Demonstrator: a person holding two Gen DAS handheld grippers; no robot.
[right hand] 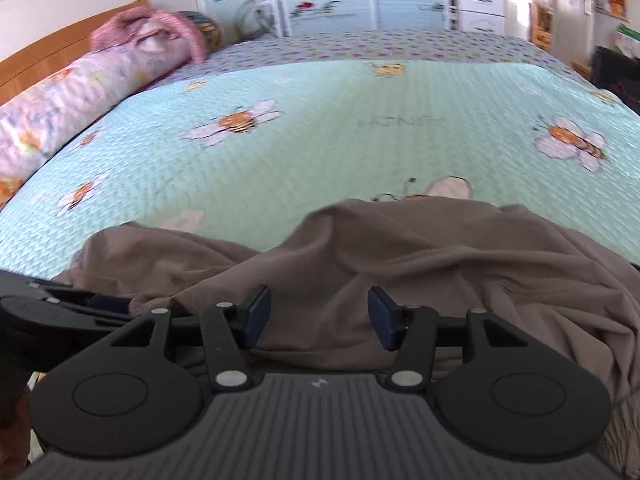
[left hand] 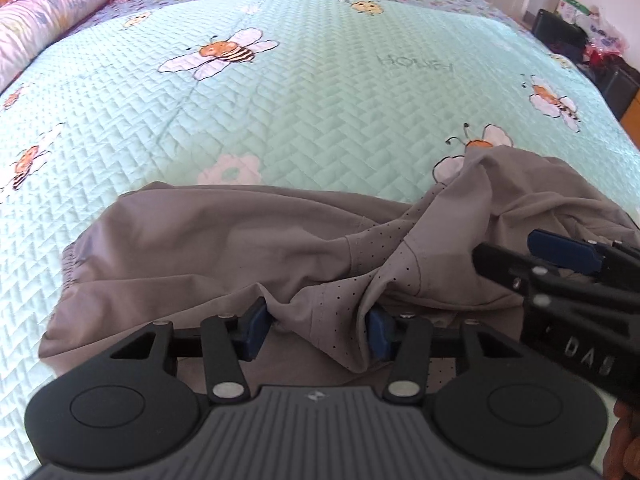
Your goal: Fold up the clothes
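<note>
Grey-brown garment [left hand: 224, 248] lies crumpled at the near edge of the bed [left hand: 320, 92], on the bee-print quilt, unfolded. Left tool [left hand: 316, 330] sits half-wide with a ridge of perforated cloth bunched between its pads; whether they actually pinch it, I can't tell. Right tool [right hand: 318, 314] hangs half-wide just above the cloth, gripping nothing. Looks like the spreading-out step: next, each tool needs a firm edge to pull the garment flat.

Garment [left hand: 224, 248] bunched on the quilt's [left hand: 320, 100] near edge, left gripper [left hand: 316, 330] at its near hem, right gripper [left hand: 520, 256] just right, bolster [right hand: 80, 92] far left along headboard [right hand: 48, 56].
</note>
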